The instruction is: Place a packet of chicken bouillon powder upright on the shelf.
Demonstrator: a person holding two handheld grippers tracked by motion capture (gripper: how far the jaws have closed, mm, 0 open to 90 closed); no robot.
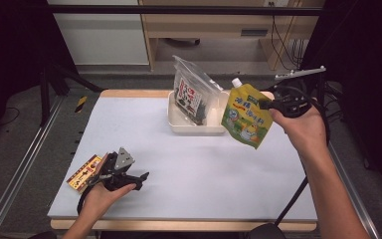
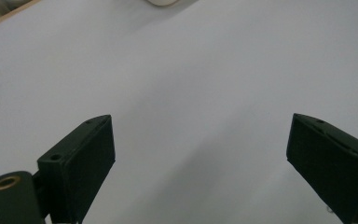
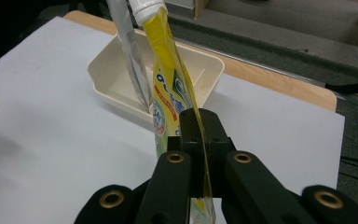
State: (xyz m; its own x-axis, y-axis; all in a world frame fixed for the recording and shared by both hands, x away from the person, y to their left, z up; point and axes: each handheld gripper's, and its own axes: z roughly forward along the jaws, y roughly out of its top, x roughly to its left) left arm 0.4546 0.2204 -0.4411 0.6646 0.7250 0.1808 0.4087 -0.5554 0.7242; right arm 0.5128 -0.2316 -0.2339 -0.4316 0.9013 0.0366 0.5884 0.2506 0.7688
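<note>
My right gripper (image 1: 266, 104) is shut on the edge of a yellow-green spouted pouch (image 1: 245, 115) with a white cap, held in the air just right of a cream tray (image 1: 179, 124). In the right gripper view the pouch (image 3: 168, 93) runs edge-on between the closed jaws (image 3: 198, 140), with the tray (image 3: 107, 79) beyond it. A clear bag of dark snacks (image 1: 193, 94) stands in the tray. My left gripper (image 1: 142, 180) rests low at the table's front left, open, its fingers (image 2: 81, 163) wide apart over bare table with nothing between them.
A small yellow-red flat packet (image 1: 83, 172) lies at the table's front left, right beside my left hand. The white table top (image 1: 194, 164) stretches between both hands. Metal rails run along both sides; a wooden cabinet stands behind.
</note>
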